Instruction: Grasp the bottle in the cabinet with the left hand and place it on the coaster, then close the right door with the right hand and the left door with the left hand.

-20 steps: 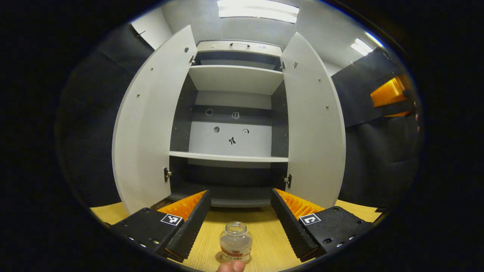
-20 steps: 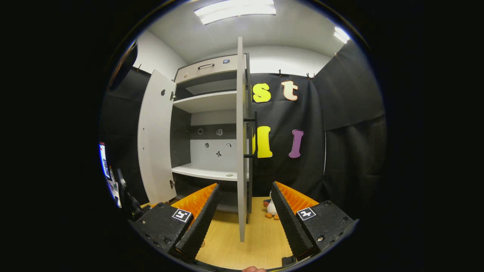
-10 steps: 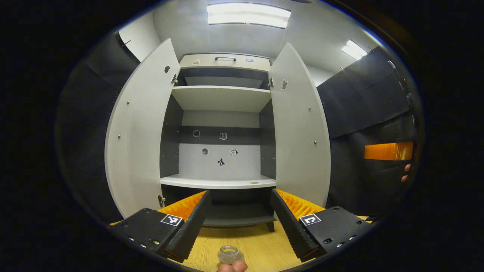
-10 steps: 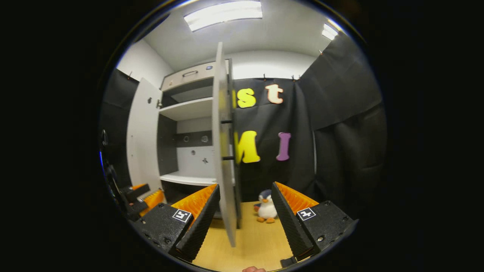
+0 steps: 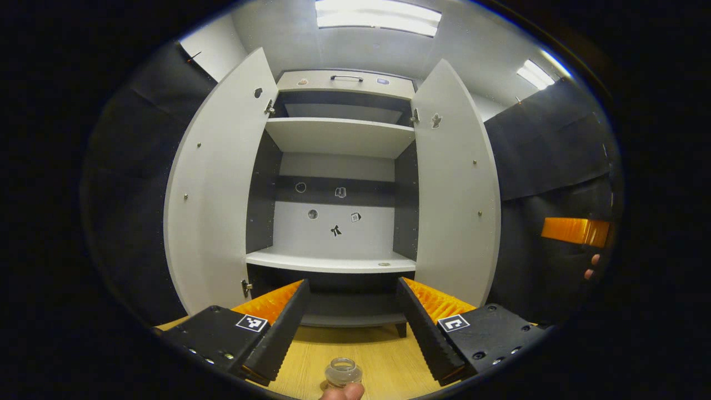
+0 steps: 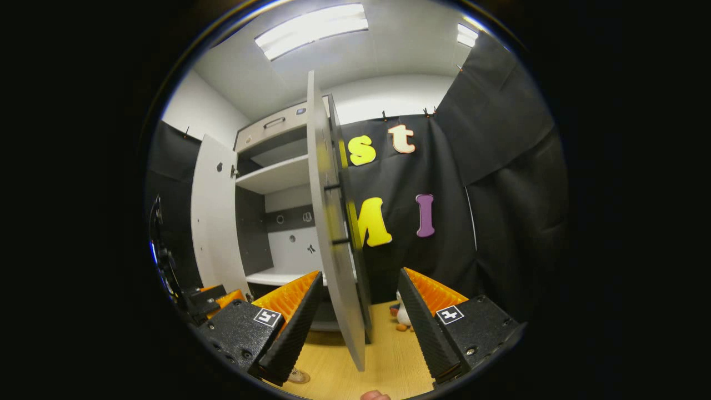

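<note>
Bottle [image 5: 343, 371] stands released at 6 o'clock; both grippers gape wide, the right [image 6: 355, 322] has swung astride the right door [image 6: 332, 233], ready to close it.

Cabinet [image 5: 339, 133] centre frame: pale grey doors and shelves, dark grey side walls and a dark band across the back panel, which carries small black stickers. Table [image 5: 383, 361] at bottom is light wood grain; bottle [image 5: 343, 373] at bottom centre is clear glass. Penguin toy [image 6: 401, 316] low in the right gripper view: white belly, orange feet.
</note>
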`<state>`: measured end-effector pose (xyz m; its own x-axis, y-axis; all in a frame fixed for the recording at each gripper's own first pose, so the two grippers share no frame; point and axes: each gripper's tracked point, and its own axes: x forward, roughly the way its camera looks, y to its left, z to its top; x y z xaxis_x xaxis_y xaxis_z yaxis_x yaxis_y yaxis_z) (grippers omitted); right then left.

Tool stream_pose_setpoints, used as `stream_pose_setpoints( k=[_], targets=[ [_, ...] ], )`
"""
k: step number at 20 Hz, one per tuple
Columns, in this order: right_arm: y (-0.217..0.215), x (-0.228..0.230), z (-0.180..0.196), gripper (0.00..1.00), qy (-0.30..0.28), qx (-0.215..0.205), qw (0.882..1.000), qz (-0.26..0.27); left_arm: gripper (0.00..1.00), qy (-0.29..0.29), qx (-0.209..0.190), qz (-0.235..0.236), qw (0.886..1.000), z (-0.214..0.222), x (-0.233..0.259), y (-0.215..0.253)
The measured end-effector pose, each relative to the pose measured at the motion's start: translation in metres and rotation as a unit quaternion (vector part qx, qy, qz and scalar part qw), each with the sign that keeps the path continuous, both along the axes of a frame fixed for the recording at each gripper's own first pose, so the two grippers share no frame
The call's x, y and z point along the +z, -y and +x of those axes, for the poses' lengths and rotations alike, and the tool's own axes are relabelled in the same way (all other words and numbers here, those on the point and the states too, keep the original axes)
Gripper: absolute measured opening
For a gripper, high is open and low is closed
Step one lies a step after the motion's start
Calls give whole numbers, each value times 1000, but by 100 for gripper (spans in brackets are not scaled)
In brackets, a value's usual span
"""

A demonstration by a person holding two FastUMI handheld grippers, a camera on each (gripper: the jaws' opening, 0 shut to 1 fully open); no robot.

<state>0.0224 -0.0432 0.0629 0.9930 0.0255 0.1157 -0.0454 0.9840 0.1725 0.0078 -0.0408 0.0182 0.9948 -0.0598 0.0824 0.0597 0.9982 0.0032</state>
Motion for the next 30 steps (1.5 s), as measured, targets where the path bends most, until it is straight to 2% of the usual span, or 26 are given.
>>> stream_pose_setpoints(
  k=[6, 10, 15, 21, 26, 30],
  targets=[
    [19, 52, 43, 83, 25, 26, 999, -10, 95, -13, 12, -3, 1000, -15, -12, -5],
    [24, 82, 76, 83, 47, 17, 998, -44, 95, -30, 11, -8, 999, -24, -22, -8],
    [32, 88, 108, 83, 31, 2, 999, -32, 95, -33, 22, 6, 999, -28, -27, -15],
    [31, 87, 116, 82, 26, -1, 999, -23, 95, -34, 10, 13, 999, -27, -33, -7],
    [3, 93, 112, 81, 24, 9, 996, -86, 95, -46, 8, -10, 999, -27, -42, -7],
    [-38, 88, 114, 81, 9, 56, 996, -62, 95, -52, 13, -7, 999, -32, -48, -14]
  ],
)
